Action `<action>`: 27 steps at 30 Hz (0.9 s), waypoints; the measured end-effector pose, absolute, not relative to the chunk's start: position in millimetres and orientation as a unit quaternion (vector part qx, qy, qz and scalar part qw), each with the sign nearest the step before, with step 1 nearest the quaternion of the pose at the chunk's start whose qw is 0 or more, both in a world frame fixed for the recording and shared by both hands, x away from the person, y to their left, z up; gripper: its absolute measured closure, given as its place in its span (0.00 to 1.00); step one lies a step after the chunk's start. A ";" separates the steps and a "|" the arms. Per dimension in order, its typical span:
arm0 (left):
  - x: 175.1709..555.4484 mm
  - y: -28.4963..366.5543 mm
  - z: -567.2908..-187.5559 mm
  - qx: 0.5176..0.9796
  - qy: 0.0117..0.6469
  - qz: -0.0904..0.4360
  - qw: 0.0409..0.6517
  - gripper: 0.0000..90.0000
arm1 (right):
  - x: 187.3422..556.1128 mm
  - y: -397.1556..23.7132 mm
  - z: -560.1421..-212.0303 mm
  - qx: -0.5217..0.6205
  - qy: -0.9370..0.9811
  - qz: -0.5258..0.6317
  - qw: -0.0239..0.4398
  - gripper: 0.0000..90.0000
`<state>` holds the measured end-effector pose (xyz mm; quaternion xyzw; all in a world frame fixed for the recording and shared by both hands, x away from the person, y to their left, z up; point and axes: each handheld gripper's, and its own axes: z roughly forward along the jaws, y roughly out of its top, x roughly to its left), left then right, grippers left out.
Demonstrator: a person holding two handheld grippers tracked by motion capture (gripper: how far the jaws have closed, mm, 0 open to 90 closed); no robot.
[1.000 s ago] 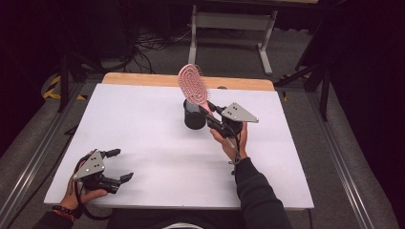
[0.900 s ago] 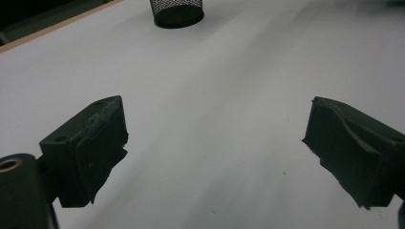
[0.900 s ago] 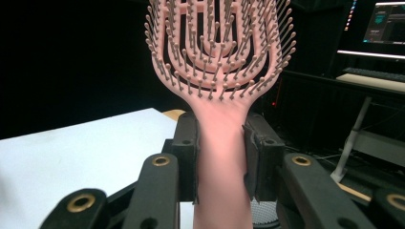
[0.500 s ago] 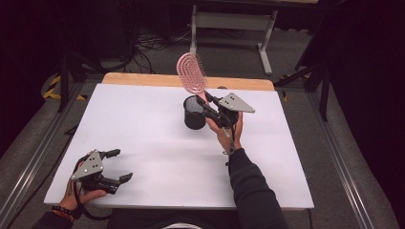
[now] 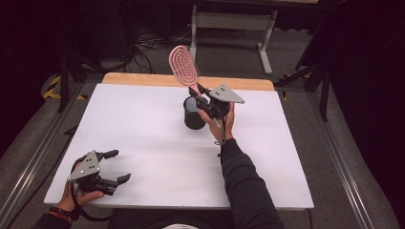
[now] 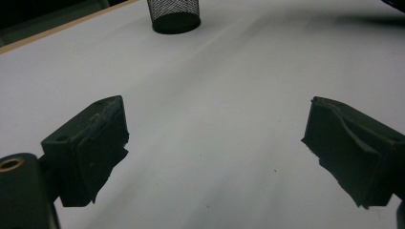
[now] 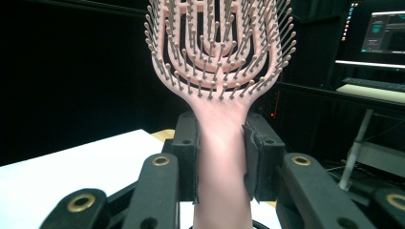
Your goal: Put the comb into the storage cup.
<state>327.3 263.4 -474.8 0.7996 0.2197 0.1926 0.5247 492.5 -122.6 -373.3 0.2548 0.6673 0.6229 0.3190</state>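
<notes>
Right gripper (image 5: 206,102) clamps the pink hairbrush (image 5: 184,66) by its handle, head tilted up, right over the mesh cup (image 5: 193,114). Left gripper (image 5: 109,167) rests wide open, empty, well away.

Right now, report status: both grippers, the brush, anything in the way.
Right gripper shut on pink vented plastic hairbrush by its handle, head up, above black mesh cup. Left gripper open, near table corner. Nothing seen blocking the cup.
</notes>
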 end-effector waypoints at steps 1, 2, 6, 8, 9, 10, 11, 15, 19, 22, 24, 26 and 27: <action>327.4 263.8 -475.0 0.799 0.221 0.193 0.525 0.09 | 493.9 -122.0 -374.7 0.256 0.667 0.623 0.318 0.77; 327.4 263.8 -475.0 0.799 0.221 0.193 0.525 0.09 | 493.9 -122.0 -374.7 0.256 0.667 0.623 0.318 0.77; 327.5 263.2 -475.4 0.800 0.220 0.192 0.524 0.09 | 504.0 -117.7 -382.6 0.256 0.674 0.613 0.323 0.77; 327.7 263.5 -475.6 0.800 0.220 0.191 0.524 0.09 | 508.3 -118.4 -383.6 0.265 0.666 0.618 0.322 0.77; 327.7 263.8 -475.7 0.799 0.221 0.190 0.525 0.09 | 509.6 -119.0 -383.1 0.269 0.661 0.622 0.321 0.77; 327.4 264.2 -475.6 0.799 0.222 0.190 0.526 0.09 | 511.7 -120.2 -381.9 0.272 0.658 0.625 0.322 0.77; 327.1 264.7 -475.5 0.799 0.222 0.190 0.526 0.09 | 513.7 -120.7 -380.5 0.277 0.651 0.629 0.322 0.77; 326.3 266.9 -475.8 0.798 0.224 0.190 0.526 0.09 | 520.9 -122.2 -380.1 0.286 0.644 0.634 0.317 0.77; 324.9 268.0 -476.0 0.797 0.224 0.190 0.528 0.09 | 527.1 -119.0 -387.4 0.295 0.648 0.628 0.314 0.77; 324.3 269.1 -476.3 0.797 0.225 0.190 0.527 0.09 | 529.8 -115.7 -393.1 0.300 0.650 0.626 0.309 0.77; 323.7 269.4 -476.1 0.797 0.225 0.191 0.526 0.09 | 530.9 -115.2 -395.8 0.296 0.656 0.621 0.310 0.77; 323.7 269.4 -476.4 0.798 0.226 0.191 0.525 0.09 | 531.1 -116.0 -399.1 0.299 0.654 0.622 0.310 0.77; 323.7 269.4 -476.5 0.797 0.226 0.190 0.526 0.10 | 531.1 -116.5 -400.2 0.303 0.652 0.623 0.309 0.77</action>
